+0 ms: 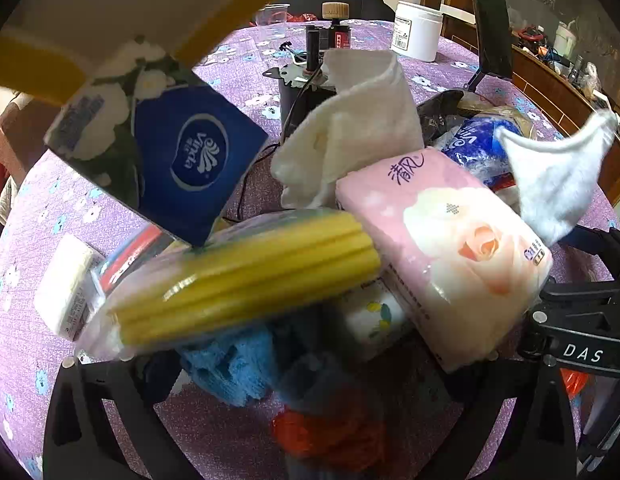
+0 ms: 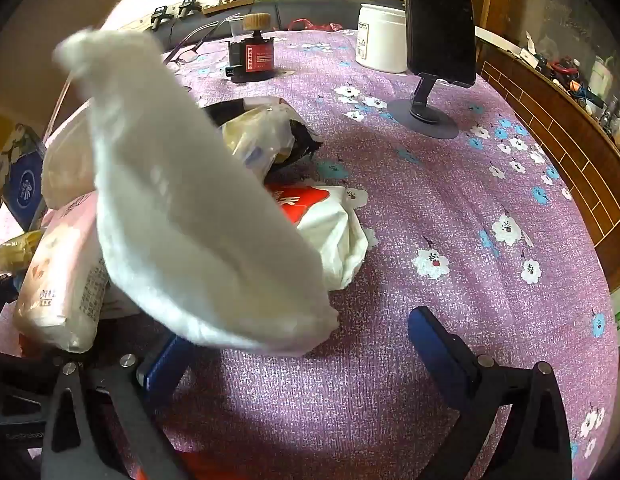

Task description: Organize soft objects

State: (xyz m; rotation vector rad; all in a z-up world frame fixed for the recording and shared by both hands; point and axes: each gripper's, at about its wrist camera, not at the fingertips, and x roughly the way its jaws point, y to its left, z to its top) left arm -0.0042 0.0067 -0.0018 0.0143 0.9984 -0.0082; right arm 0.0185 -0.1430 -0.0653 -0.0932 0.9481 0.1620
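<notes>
A heap of soft goods lies on the purple floral tablecloth (image 1: 26, 320). It holds a pink tissue pack (image 1: 449, 248), a bagged yellow sponge (image 1: 246, 276), a folded white towel (image 1: 349, 128), a blue cloth (image 1: 230, 364) and an orange-red bundle (image 1: 329, 436). A blue Vinda tissue box (image 1: 182, 160) tilts on one corner, blurred, under a yellow-rimmed container (image 1: 110, 4). My left gripper (image 1: 282, 368) is open, its fingers straddling the heap's near side. A blurred white cloth (image 2: 190, 208) hangs before my right gripper (image 2: 306, 356), which is open with nothing between its pads; the cloth overlaps its left finger (image 2: 166, 364).
Behind the heap stand a white jar (image 2: 379, 38), a phone on a stand (image 2: 437, 20), a black-and-red device with a wooden knob (image 2: 254, 56) and a clear cup (image 1: 272, 20). A red-and-white bag (image 2: 329, 228) lies beside the heap. A wooden rail (image 2: 569, 152) borders the table's right.
</notes>
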